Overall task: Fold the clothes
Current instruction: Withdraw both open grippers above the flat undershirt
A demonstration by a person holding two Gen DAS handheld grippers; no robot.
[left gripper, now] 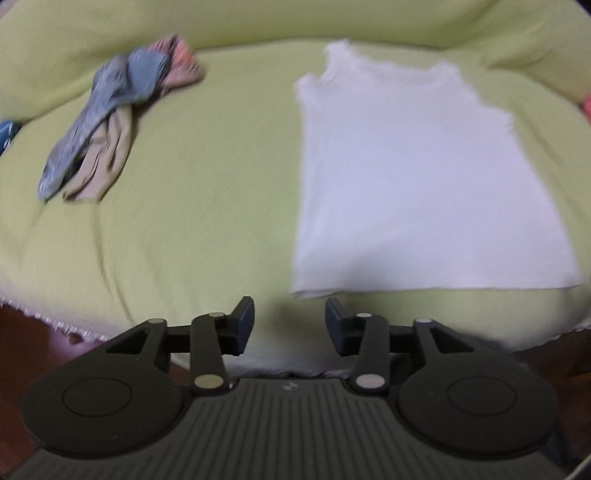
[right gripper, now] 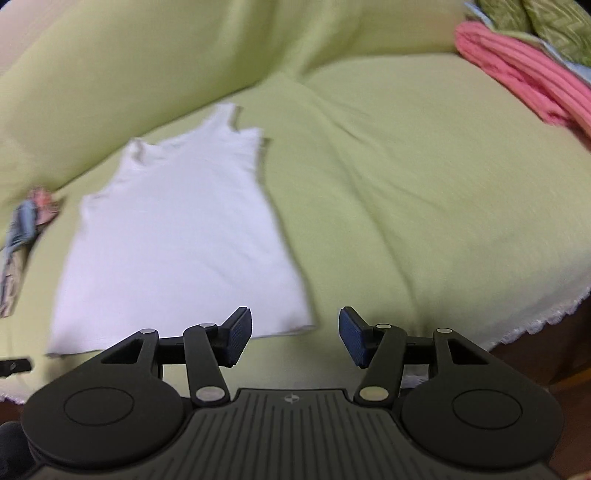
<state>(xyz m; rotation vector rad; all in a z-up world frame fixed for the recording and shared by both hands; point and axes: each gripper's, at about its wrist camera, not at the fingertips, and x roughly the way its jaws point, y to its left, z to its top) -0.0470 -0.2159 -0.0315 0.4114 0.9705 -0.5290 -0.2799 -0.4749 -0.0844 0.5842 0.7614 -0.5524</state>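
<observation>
A white sleeveless top [left gripper: 417,184] lies flat on a light green cover [left gripper: 207,192], straps toward the back, hem toward me. It also shows in the right wrist view [right gripper: 177,243]. My left gripper [left gripper: 290,325] is open and empty, just short of the hem's left corner. My right gripper [right gripper: 295,336] is open and empty, just short of the hem's right corner, over the green cover [right gripper: 424,206]. A tip of the left gripper [right gripper: 14,365] shows at the left edge of the right wrist view.
A bundle of blue, beige and patterned clothes [left gripper: 107,125] lies at the far left, also in the right wrist view [right gripper: 22,236]. A pink garment [right gripper: 524,81] and green patterned cushions [right gripper: 543,26] sit at the far right. The cover's lace edge [right gripper: 546,317] drops to a dark wood floor.
</observation>
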